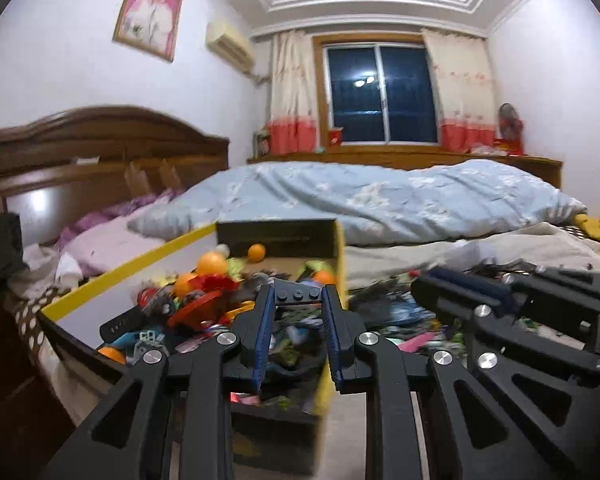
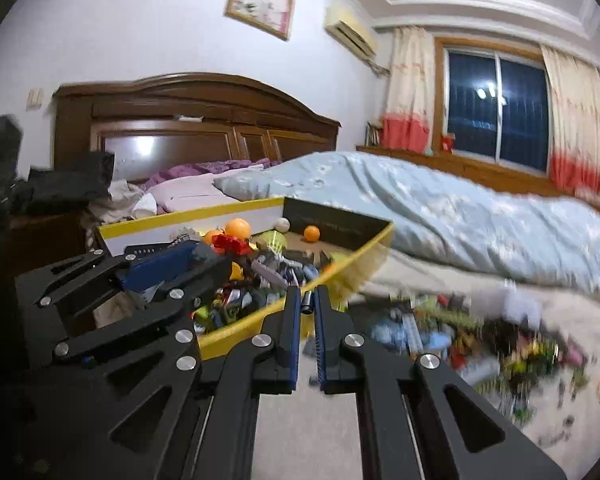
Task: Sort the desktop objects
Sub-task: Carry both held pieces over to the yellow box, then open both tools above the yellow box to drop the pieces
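My left gripper (image 1: 297, 298) is shut on a flat black studded brick (image 1: 297, 295), held between its blue pads over the near end of a yellow-rimmed box (image 1: 127, 270) of mixed toys. In the right wrist view my right gripper (image 2: 307, 304) is shut on a small dark cylindrical piece (image 2: 307, 302), just above the box's near yellow rim (image 2: 235, 326). Each gripper shows in the other's view: the right gripper (image 1: 428, 284) at the right, the left gripper (image 2: 215, 258) at the left over the box. Both views are blurred by motion.
Orange balls (image 2: 237, 227) and a white ball (image 2: 282, 224) lie among the toys in the box. A blurred spread of small loose items (image 2: 480, 332) covers the bed surface right of the box. A blue quilt (image 1: 380, 200) lies behind, with a wooden headboard (image 1: 99, 140) at the left.
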